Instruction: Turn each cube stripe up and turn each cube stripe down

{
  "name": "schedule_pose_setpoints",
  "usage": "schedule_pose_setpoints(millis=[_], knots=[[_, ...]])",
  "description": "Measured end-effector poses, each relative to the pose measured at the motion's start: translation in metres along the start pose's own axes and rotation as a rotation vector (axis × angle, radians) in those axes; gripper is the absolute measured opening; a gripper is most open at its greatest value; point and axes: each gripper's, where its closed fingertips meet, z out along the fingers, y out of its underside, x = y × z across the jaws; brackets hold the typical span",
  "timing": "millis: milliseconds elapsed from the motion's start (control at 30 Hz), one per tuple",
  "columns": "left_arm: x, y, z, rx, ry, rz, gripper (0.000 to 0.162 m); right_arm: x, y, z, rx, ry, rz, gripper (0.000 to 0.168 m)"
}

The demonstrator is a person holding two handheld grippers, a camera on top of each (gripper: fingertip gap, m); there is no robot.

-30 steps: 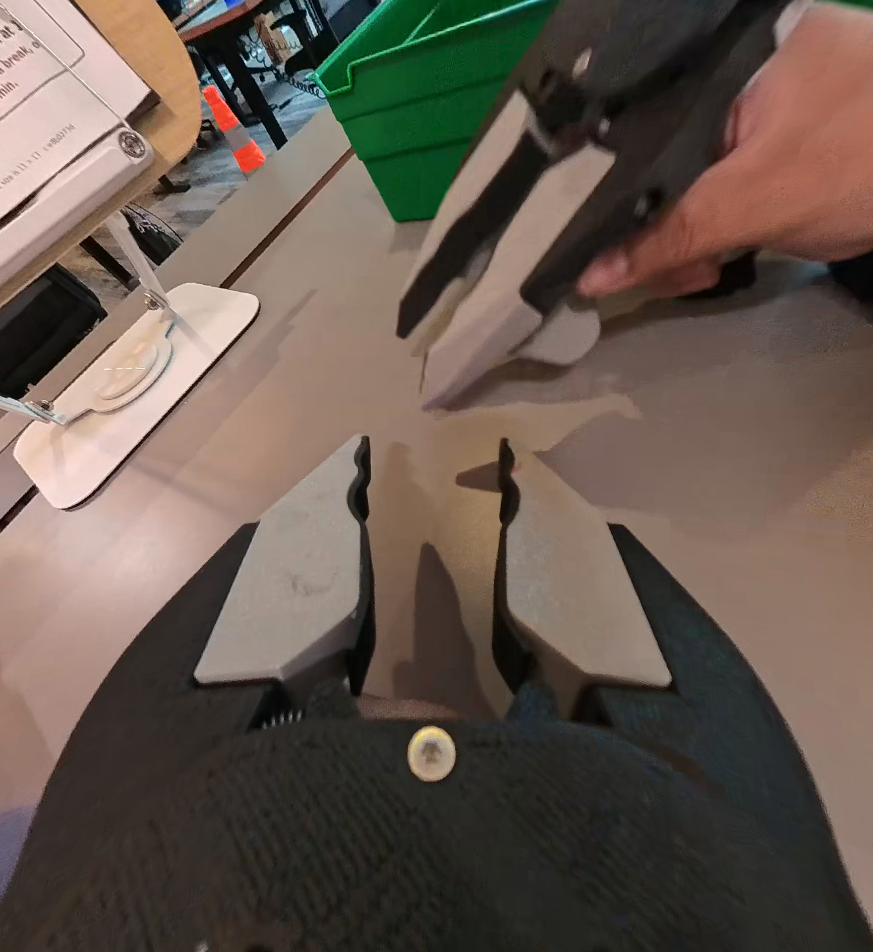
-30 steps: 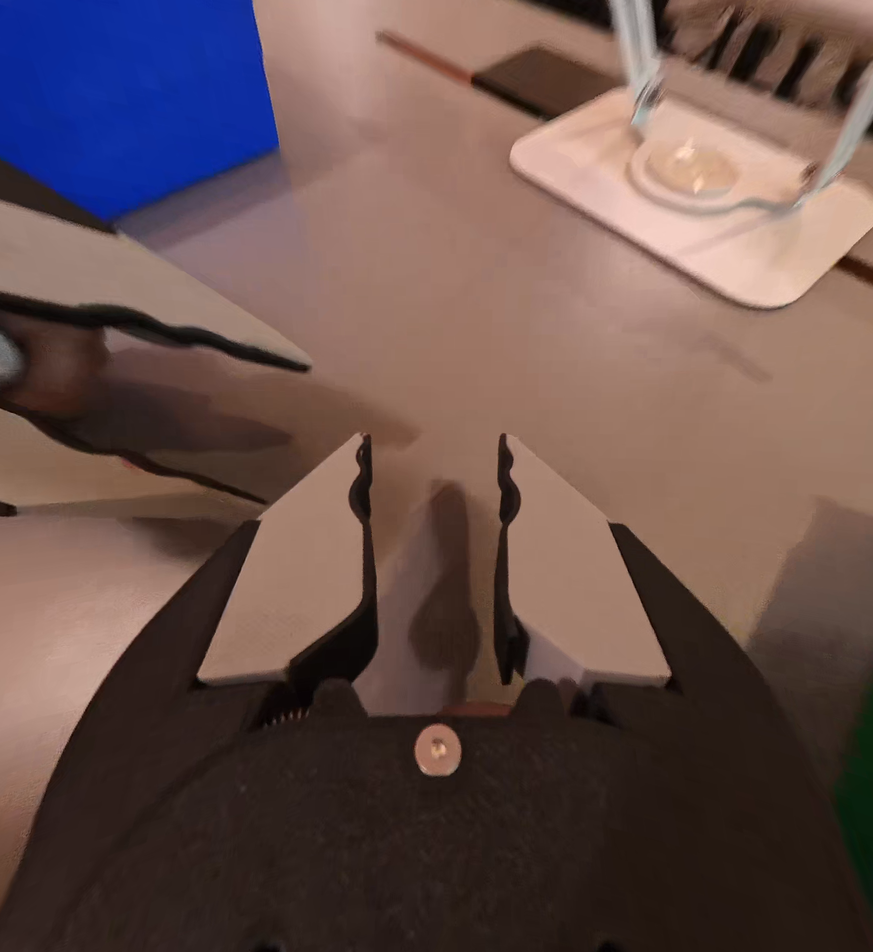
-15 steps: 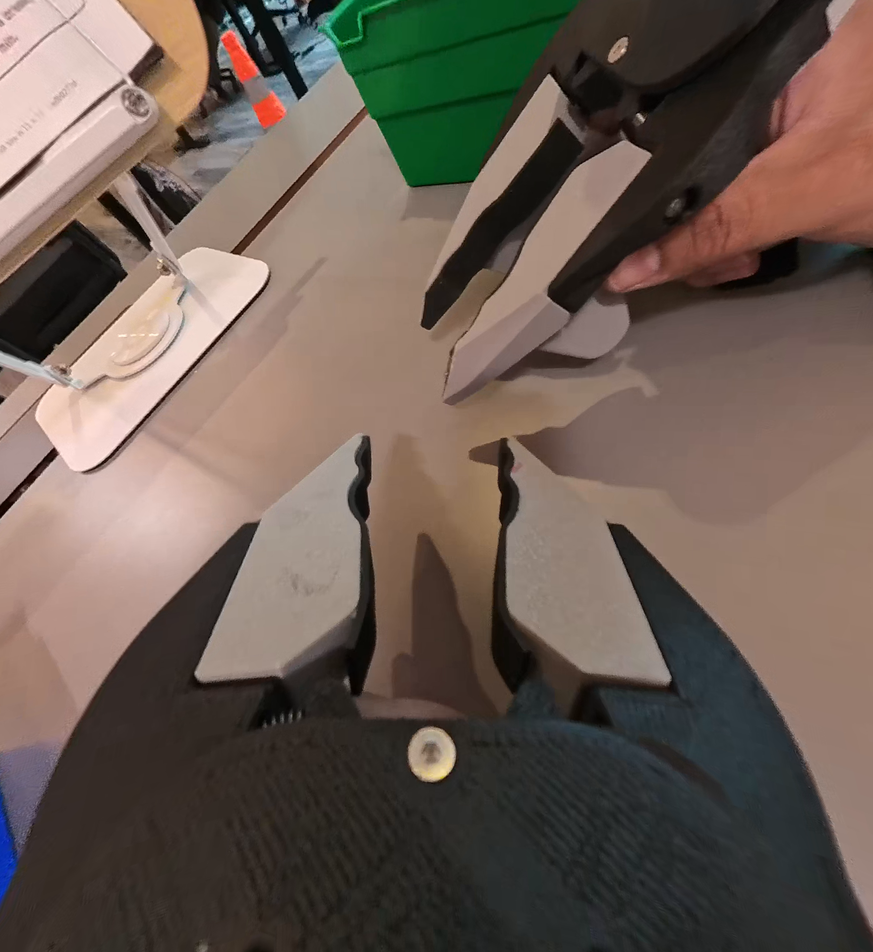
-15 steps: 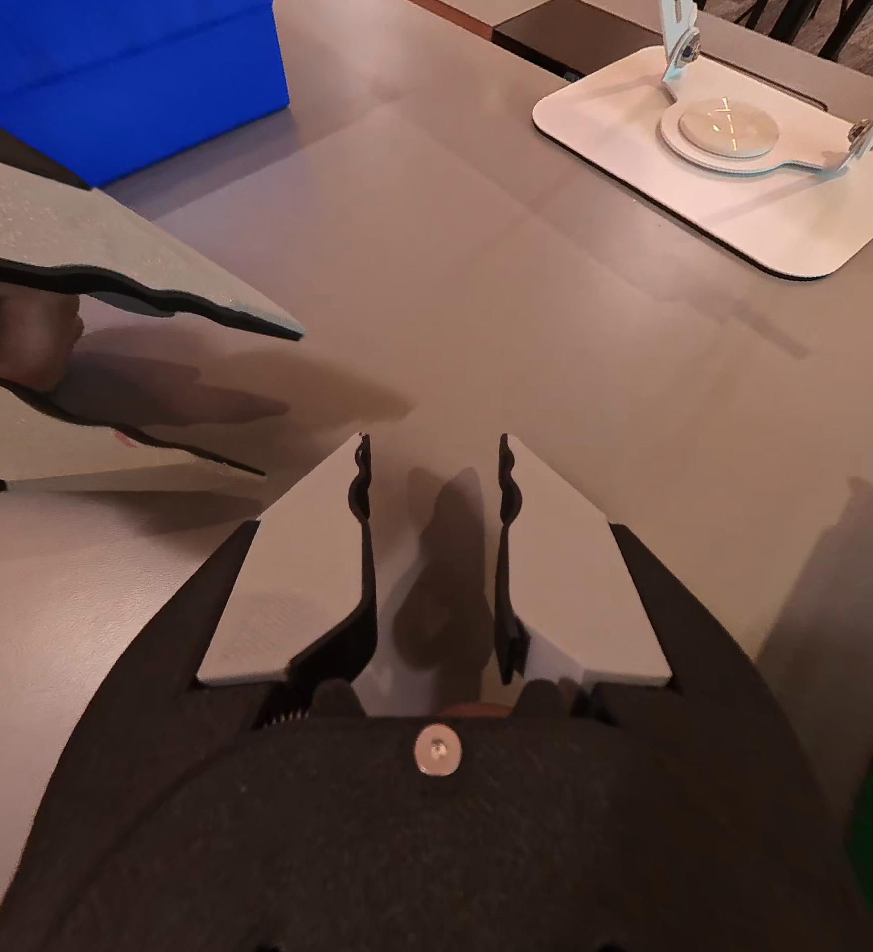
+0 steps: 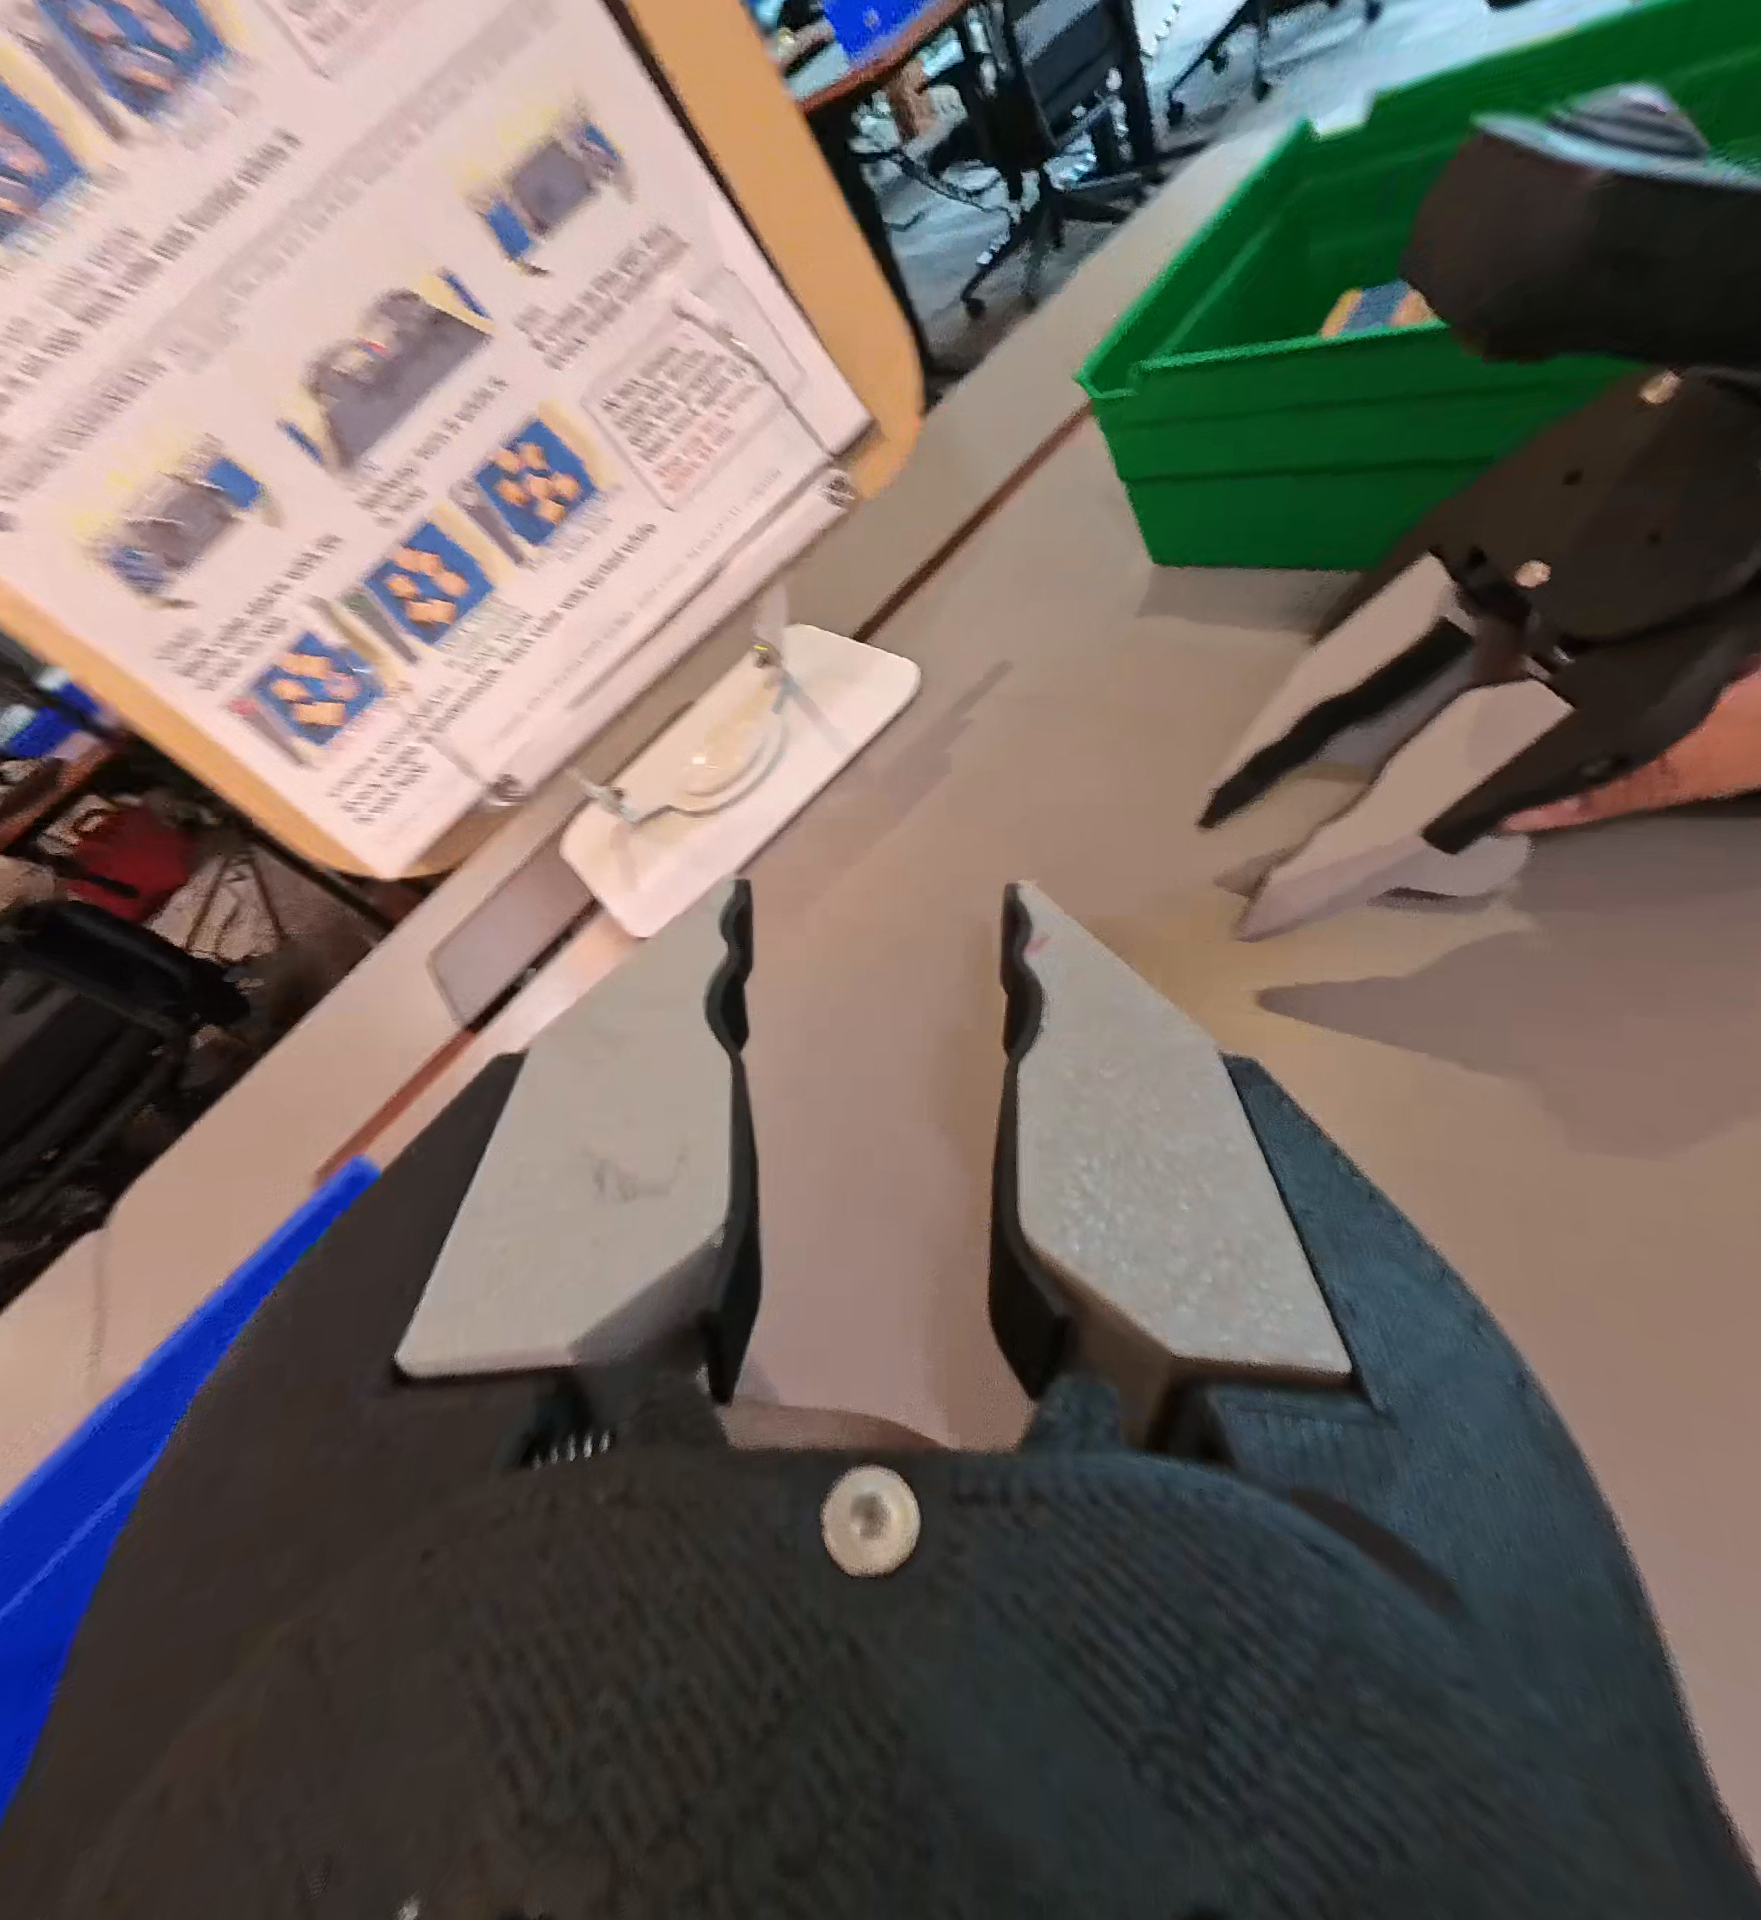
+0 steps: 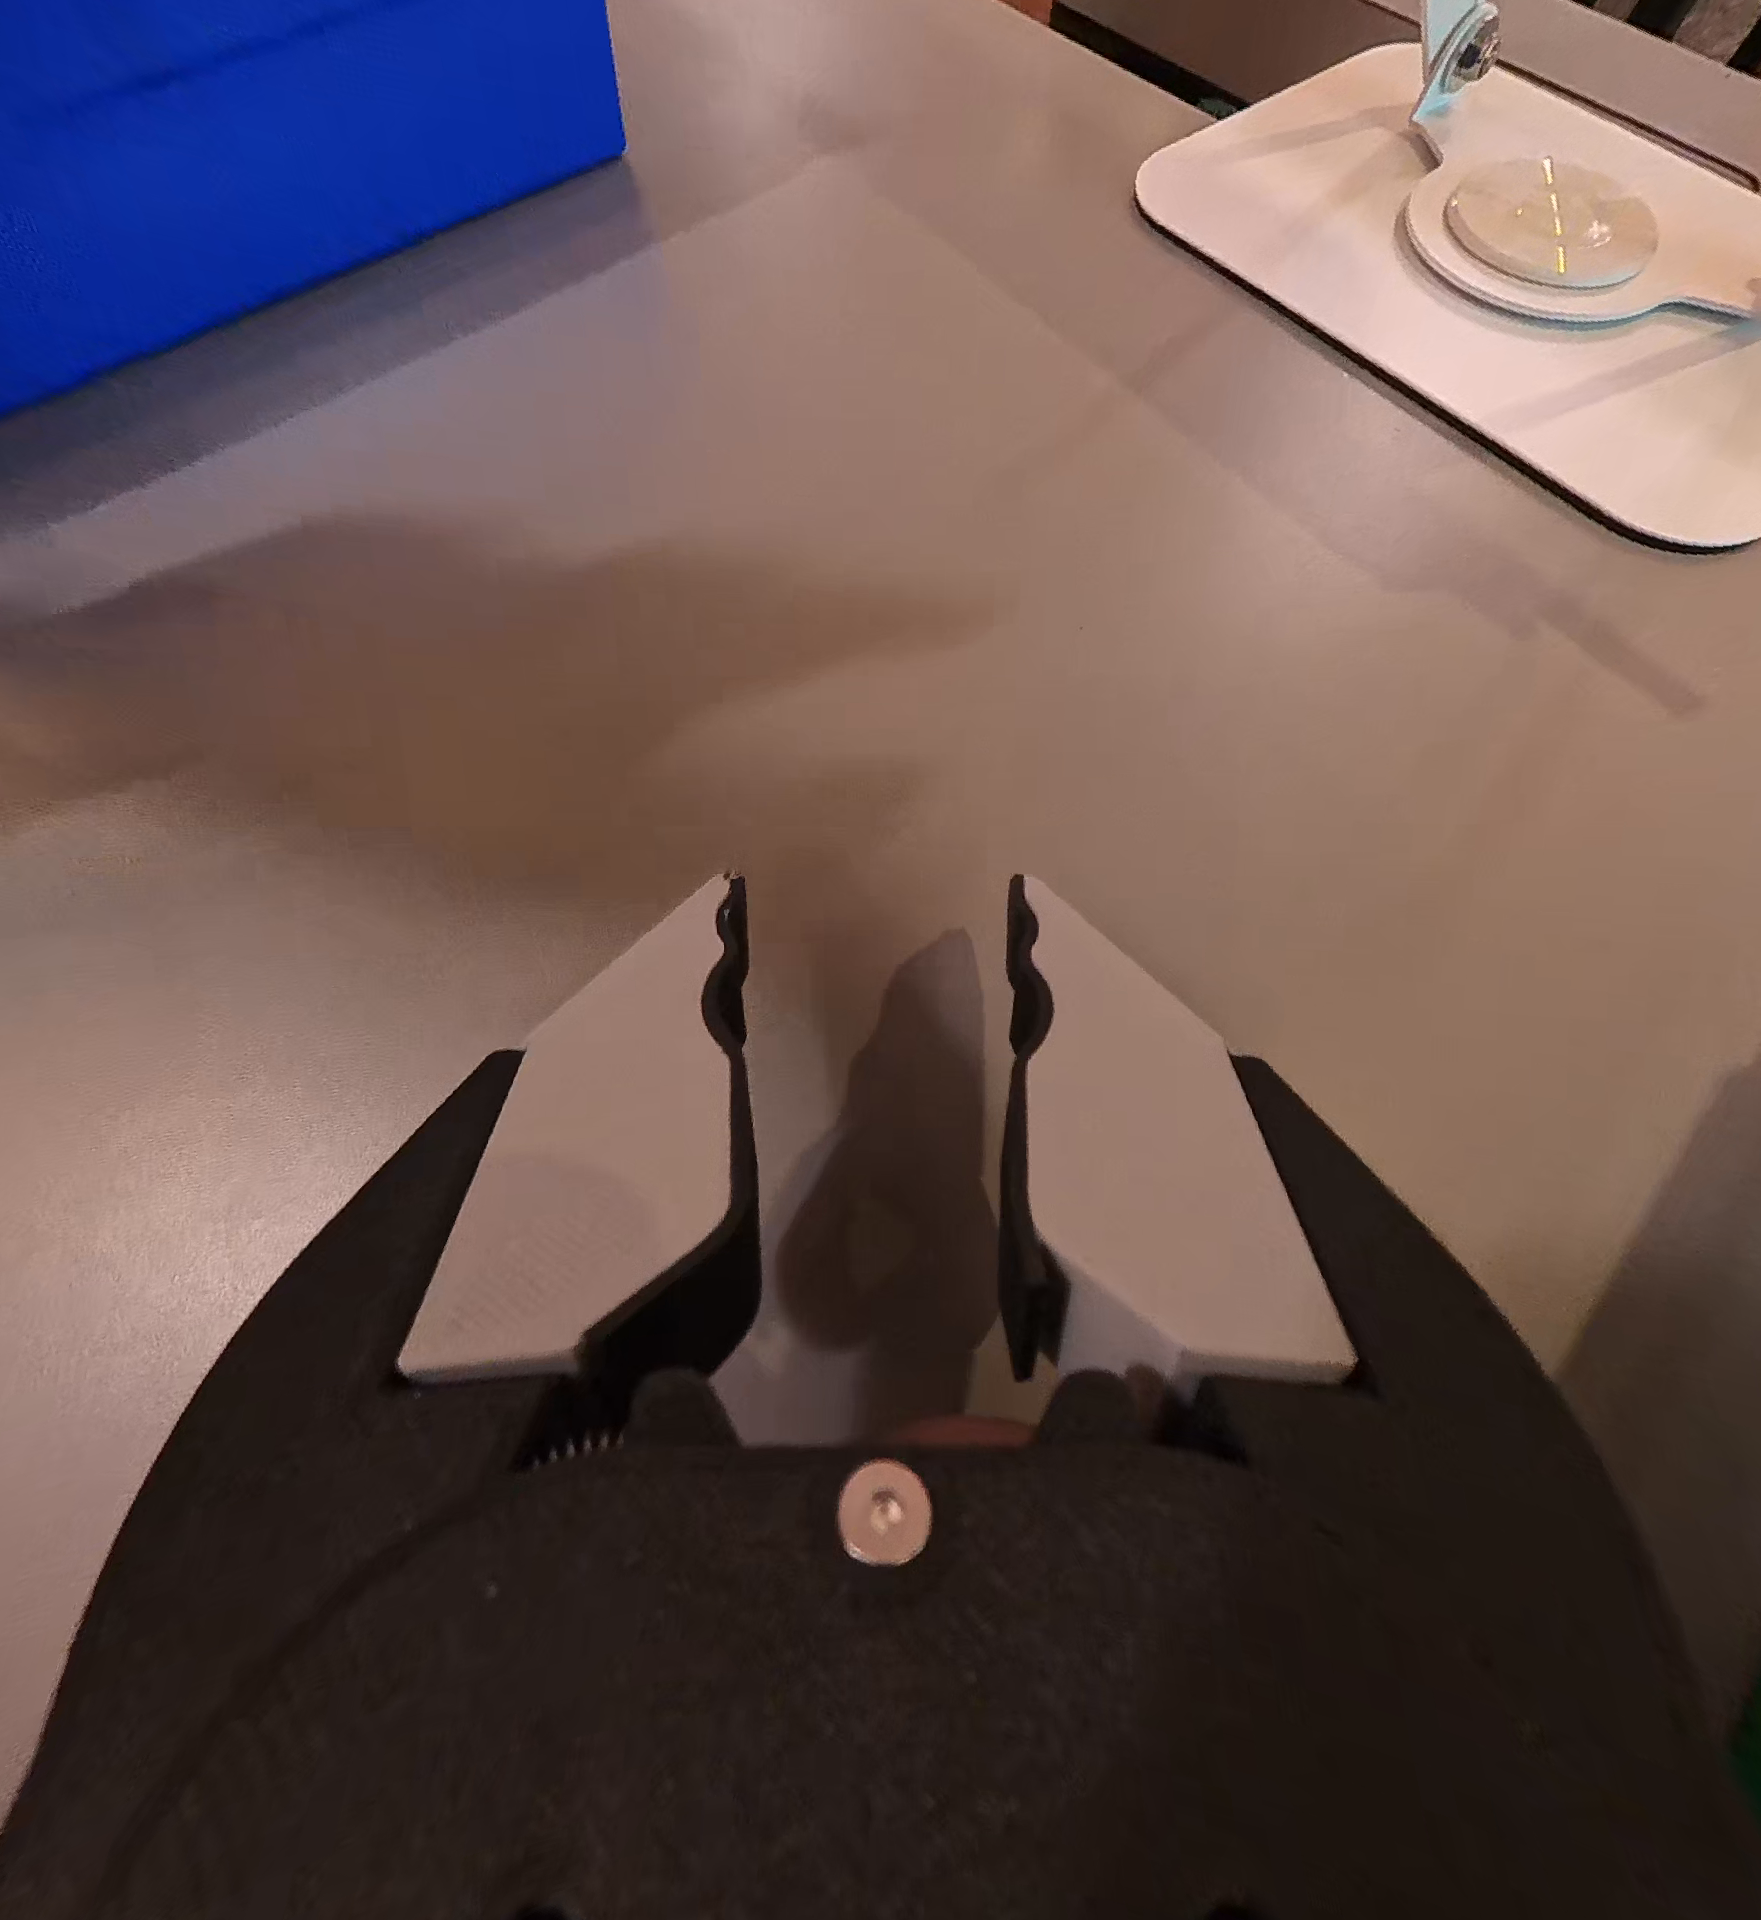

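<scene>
We cannot tell where the cubes lie: neither view shows one clearly. The nearest hint is a small orange-and-blue patch (image 5: 1380,307) inside the green bin (image 5: 1271,457), too blurred to name.

Our left gripper (image 5: 868,914) hovers over the grey table (image 5: 1478,1299) with its jaws spread and only bare tabletop between them. Our right gripper (image 6: 871,904) is likewise parted and empty. In the left wrist view it slants down toward the table at the right, with its lower fingertip at or just above the surface; which, we cannot tell. A hand (image 5: 1749,727) holds it from behind, fingers resting on the tabletop.

The green bin stands just behind the right gripper, at the far right of the table. A blue bin (image 6: 232,187) sits at the near left, its corner showing beside the left gripper's black body. Ahead of the left gripper, a white stand base (image 5: 751,769) with a clear round disc and metal bracket rests near the table's edge. It carries a tilted board of printed sheets (image 5: 388,364), blurred in this view. The same base sits at the upper right in the right wrist view, well apart from that gripper's tips. Beyond the table, office chairs (image 5: 1042,156) and other desks fill the background.

Nothing lies between the two grippers.
</scene>
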Motion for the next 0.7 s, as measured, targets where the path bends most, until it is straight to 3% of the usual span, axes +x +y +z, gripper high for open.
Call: schedule_pose_setpoints(millis=[133, 233, 433, 567, 700], knots=[[-0.059, -0.009, -0.029, 0.014, -0.093, -0.014, 0.046, 0.001, 0.001, -0.001, -0.002, -0.006, 0.02, 0.048], [-0.108, 0.01, -0.047, -0.037, -0.164, -0.043, 0.048, 0.001, 0.002, 0.0, -0.011, -0.008, 0.016, 0.048], [-0.197, 0.135, -0.062, -0.37, -0.297, -0.227, 0.059, -0.002, 0.006, 0.003, -0.041, 0.002, -0.025, 0.048], [-0.218, 0.213, -0.068, -0.592, -0.307, -0.287, 0.064, -0.003, 0.007, 0.004, -0.049, 0.003, -0.033, 0.048], [-0.22, 0.256, -0.067, -0.72, -0.285, -0.422, 0.068, -0.003, 0.007, 0.003, -0.045, 0.001, -0.027, 0.048]])
